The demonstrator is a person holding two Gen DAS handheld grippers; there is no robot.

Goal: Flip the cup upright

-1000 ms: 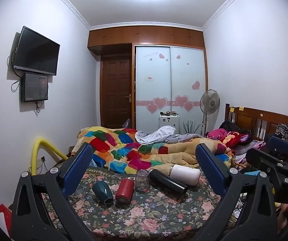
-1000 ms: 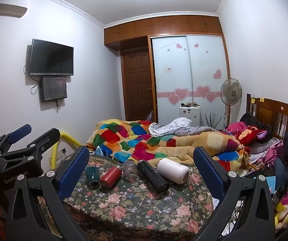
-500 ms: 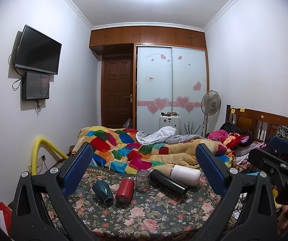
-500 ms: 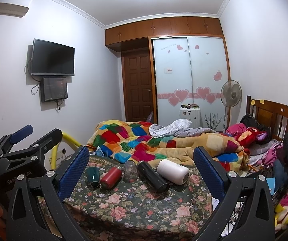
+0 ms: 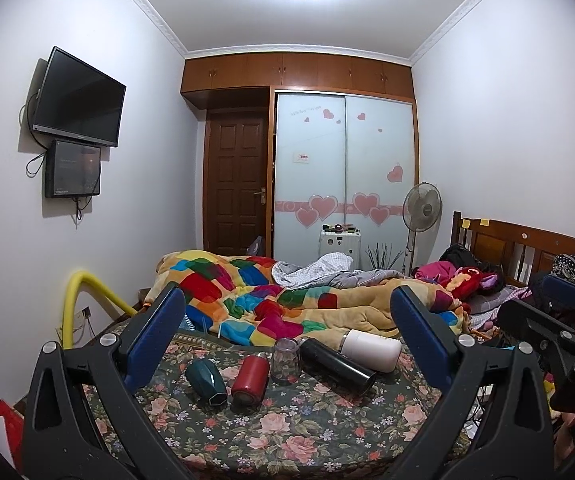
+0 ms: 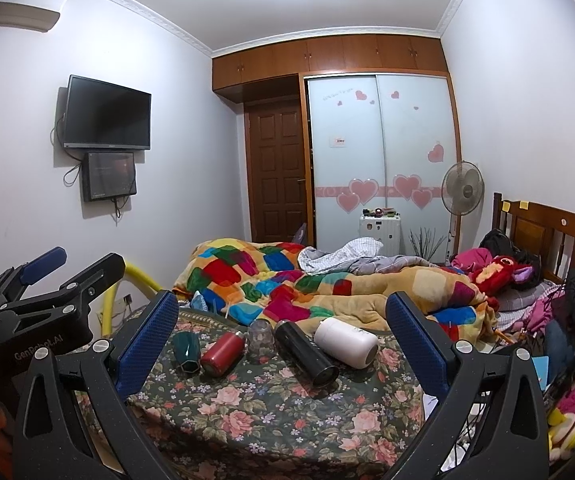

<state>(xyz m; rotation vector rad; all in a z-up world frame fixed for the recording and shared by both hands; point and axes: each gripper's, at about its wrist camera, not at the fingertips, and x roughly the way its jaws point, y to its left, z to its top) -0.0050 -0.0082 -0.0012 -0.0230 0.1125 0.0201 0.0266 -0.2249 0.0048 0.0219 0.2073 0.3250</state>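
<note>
Several cups lie on a floral tablecloth point(image 5: 287, 432) point(image 6: 271, 412): a green cup point(image 5: 206, 382) point(image 6: 186, 350), a red cup point(image 5: 250, 376) point(image 6: 222, 353), a black flask point(image 5: 337, 366) point(image 6: 305, 352) and a white flask point(image 5: 371, 350) point(image 6: 345, 342), all on their sides. A clear glass point(image 5: 286, 360) point(image 6: 260, 335) stands mouth down between them. My left gripper point(image 5: 287, 340) and right gripper point(image 6: 281, 340) are both open and empty, held back from the cups. The left gripper also shows at the left of the right wrist view point(image 6: 47, 292).
A bed with a patchwork quilt point(image 5: 271, 300) point(image 6: 287, 284) lies right behind the table. A yellow tube point(image 5: 87, 300) curves at the left wall. Clothes and toys point(image 6: 567, 320) pile at the right. A fan point(image 5: 421, 208) stands by the wardrobe.
Both views have shifted only slightly; the cups have not moved and both grippers stay open.
</note>
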